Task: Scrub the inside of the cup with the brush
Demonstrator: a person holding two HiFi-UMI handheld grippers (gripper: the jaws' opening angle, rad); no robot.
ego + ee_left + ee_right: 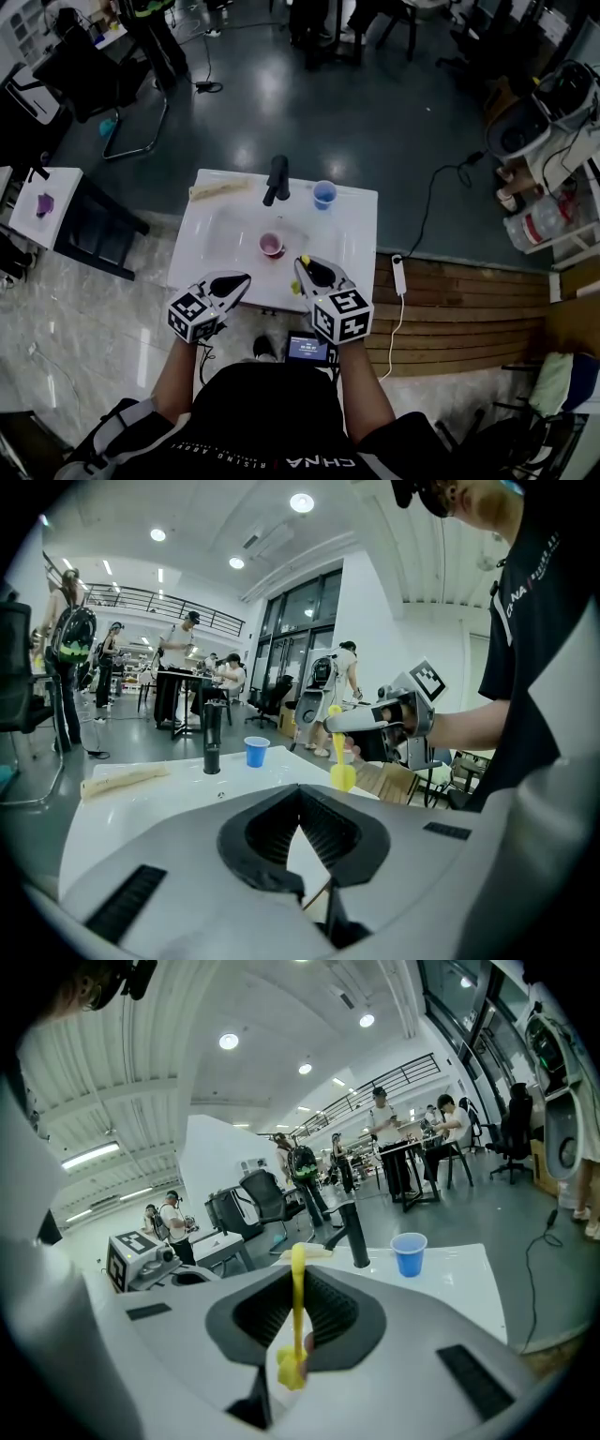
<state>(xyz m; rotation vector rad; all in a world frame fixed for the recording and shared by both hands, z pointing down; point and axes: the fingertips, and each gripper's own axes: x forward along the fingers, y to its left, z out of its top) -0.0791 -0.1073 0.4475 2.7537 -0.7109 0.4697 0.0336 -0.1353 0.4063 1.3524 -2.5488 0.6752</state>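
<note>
A pink cup (pixel 271 245) stands upright in the basin of the white sink table (pixel 206 239). My right gripper (pixel 303 264) is over the table's near edge, just right of the cup, shut on a yellow brush (pixel 297 1316). The brush shows between its jaws, and in the left gripper view the brush (pixel 341 761) hangs down from the right gripper (pixel 375 726). My left gripper (pixel 242 278) hovers at the near edge, left of the cup, its jaws shut with nothing between them. The cup is hidden in both gripper views.
A black faucet (pixel 277 180) rises at the back of the sink, with a blue cup (pixel 324 194) to its right and a beige cloth (pixel 220 188) to its left. A white side table (pixel 42 208) stands at the left. Several people stand in the room behind.
</note>
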